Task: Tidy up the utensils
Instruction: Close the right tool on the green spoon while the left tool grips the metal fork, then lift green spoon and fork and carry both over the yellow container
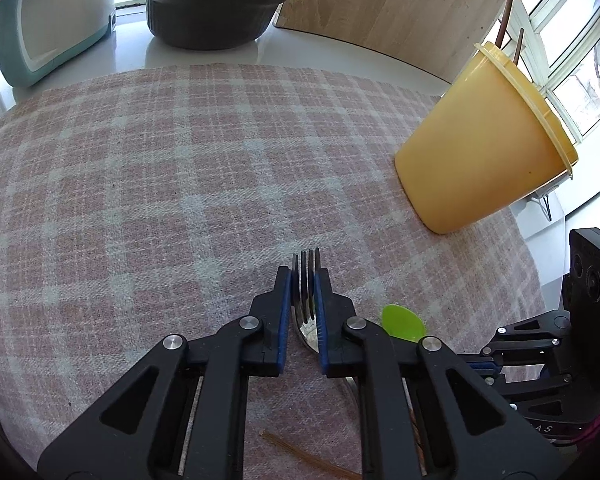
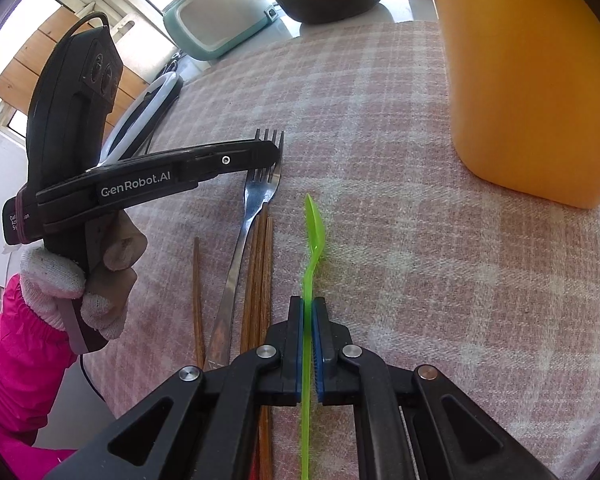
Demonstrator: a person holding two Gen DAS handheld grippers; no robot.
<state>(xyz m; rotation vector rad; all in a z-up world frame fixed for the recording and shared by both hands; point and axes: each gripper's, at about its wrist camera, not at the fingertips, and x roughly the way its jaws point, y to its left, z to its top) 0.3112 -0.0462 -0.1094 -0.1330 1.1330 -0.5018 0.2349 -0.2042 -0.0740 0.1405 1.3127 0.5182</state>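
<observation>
A home kitchen: casserole pot (image 1: 212, 12), rice cooker (image 2: 216, 12), checked tablecloth (image 1: 180, 180).

Both tools are matte black plastic linkages with round silver pivot screws and blue rubber pads lining the fingers. The left tool (image 2: 274, 151) carries white "GenRobot.AI" lettering along its side, a boxy black head at ten o'clock with round lens-like rings, and a thin black cable. The hand (image 2: 96, 276) on its grip wears a grubby white knit glove; below it, a bright pink padded sleeve (image 2: 16, 356).
</observation>
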